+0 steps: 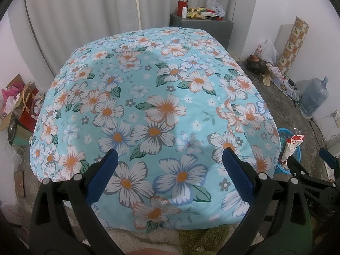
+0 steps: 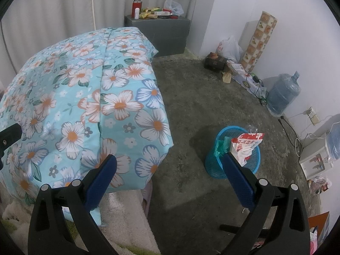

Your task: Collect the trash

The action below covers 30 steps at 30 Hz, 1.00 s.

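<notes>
A blue mesh trash basket (image 2: 214, 170) stands on the concrete floor to the right of the bed. A red-and-white snack wrapper (image 2: 246, 146), some green plastic (image 2: 221, 146) and a clear plastic piece (image 2: 251, 128) stick out of it. My right gripper (image 2: 169, 159) hangs open above the floor, with its right fingertip just in front of the basket and nothing between the fingers. My left gripper (image 1: 170, 153) is open and empty over the floral quilt (image 1: 148, 85). The left wrist view also shows the basket (image 1: 284, 131), the wrapper (image 1: 294, 144) and the right gripper (image 1: 309, 158) at its right edge.
A grey cabinet (image 2: 157, 34) with a red flask and clutter stands behind the bed. Along the right wall are a plastic bag (image 2: 229, 46), a patterned roll (image 2: 259, 42), a water jug (image 2: 283, 93), cables and a water dispenser (image 2: 316, 159). Boxes and bags (image 1: 19, 106) crowd the bed's left side.
</notes>
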Available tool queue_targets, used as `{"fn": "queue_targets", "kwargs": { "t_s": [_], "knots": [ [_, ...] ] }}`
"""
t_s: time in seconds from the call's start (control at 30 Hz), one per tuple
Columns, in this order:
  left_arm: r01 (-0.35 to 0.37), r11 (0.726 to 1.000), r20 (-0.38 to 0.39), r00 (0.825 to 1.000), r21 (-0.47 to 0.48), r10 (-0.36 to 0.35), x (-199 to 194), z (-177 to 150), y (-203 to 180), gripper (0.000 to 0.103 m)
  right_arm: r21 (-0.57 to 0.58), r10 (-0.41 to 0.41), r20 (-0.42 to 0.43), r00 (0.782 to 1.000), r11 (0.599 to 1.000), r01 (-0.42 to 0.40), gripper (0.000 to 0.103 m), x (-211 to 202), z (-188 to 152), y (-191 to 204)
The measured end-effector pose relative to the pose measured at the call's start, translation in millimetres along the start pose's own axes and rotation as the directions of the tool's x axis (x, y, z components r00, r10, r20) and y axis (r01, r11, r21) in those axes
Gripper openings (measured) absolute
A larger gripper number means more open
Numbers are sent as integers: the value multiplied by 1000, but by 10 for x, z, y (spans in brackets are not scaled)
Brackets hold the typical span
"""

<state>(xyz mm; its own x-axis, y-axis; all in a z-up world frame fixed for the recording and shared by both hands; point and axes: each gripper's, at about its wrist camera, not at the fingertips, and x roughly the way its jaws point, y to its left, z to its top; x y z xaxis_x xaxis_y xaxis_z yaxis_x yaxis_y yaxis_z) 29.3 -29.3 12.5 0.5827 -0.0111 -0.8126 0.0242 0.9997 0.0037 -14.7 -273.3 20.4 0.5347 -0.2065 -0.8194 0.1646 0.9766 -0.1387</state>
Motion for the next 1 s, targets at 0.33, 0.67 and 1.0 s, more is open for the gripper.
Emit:
{"fn": "queue_targets", "kwargs": {
  "t_s": [0.33,0.67,1.0],
  "knots": [
    [0,1000,-1,1000,0,0,3,-3,5,94,0,1,-1,1000,1000,-1,97,5,-3,4],
    [0,1000,-1,1000,0,0,8,-10,4,94,-2,1,-1,1000,1000,-1,97,1,1,19],
    [1,1000,0,1000,3,-1,11,-11,7,94,-3,4,0,1000,1000,-4,97,-2,2,31]
  ]
}}
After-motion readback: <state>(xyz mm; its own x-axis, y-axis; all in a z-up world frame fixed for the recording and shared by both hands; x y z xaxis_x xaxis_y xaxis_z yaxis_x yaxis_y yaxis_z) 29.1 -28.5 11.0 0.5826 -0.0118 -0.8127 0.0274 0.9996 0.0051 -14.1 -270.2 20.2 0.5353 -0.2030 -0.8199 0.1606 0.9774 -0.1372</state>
